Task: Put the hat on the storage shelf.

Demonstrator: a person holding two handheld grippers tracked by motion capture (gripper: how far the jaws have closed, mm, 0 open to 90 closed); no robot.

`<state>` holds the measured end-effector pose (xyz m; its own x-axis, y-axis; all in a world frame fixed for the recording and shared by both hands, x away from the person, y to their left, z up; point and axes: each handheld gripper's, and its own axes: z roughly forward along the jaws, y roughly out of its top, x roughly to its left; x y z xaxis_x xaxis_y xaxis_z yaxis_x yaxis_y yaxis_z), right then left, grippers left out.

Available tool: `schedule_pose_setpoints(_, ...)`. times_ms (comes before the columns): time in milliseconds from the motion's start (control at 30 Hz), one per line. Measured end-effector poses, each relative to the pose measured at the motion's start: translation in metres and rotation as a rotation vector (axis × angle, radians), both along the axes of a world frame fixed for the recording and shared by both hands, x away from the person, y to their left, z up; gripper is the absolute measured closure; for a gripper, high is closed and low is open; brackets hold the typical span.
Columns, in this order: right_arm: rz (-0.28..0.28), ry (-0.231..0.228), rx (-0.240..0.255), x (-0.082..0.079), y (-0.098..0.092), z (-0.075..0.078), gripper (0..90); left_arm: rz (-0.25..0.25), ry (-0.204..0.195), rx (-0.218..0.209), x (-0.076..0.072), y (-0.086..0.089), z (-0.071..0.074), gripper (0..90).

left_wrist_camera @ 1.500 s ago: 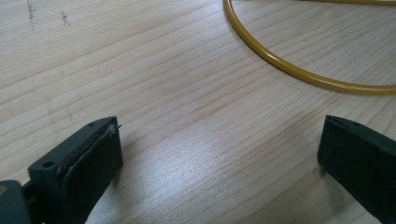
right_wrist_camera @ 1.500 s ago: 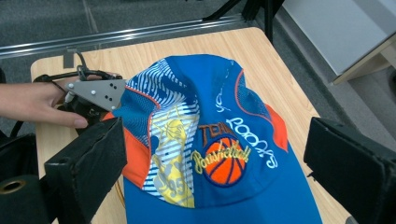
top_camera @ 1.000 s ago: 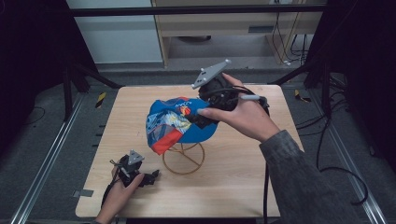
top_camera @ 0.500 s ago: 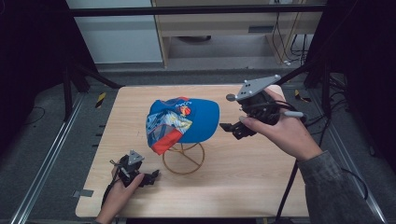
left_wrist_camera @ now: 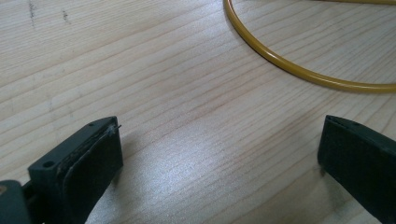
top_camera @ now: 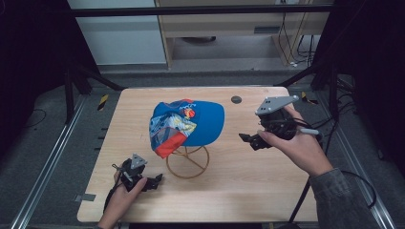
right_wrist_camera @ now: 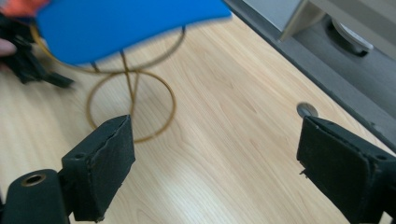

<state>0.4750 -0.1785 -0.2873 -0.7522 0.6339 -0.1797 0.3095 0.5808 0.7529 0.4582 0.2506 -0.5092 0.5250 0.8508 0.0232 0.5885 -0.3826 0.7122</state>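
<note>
Resting the cap [top_camera: 188, 125] on its wire stand [top_camera: 187, 161], we judge placement finished. Both the left gripper [top_camera: 158, 180] and right gripper [top_camera: 245, 138] stand open and empty; next, we withdraw.

This looks like a lab or recording rig rather than a home. A bare light-wood surface [top_camera: 267, 191] stands alone in the middle of the frame on grey carpeted floor [top_camera: 38, 143], flanked at lower left and lower right by aluminium rails [top_camera: 45, 171]. Dark frame struts [top_camera: 90, 76] slant in from both sides, and a black bar [top_camera: 200, 10] crosses the top. Loose cables [top_camera: 291, 43] hang at upper right beside a pale wooden cabinet [top_camera: 229, 33]. Yellow-black hazard tape [top_camera: 102, 101] marks the floor left of the surface.
</note>
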Motion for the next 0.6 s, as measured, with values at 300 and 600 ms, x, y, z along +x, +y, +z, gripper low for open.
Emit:
schedule_pose_setpoints(300,-0.066,0.045,0.023,0.003,-0.013,-0.049,14.4,0.001,0.002,-0.001,0.000,0.000,0.000,0.0)
schedule_pose_setpoints(600,-0.105,0.073,0.017,0.005,-0.023,-0.088,14.5,-0.001,0.000,0.003,0.000,0.000,0.000,0.0)
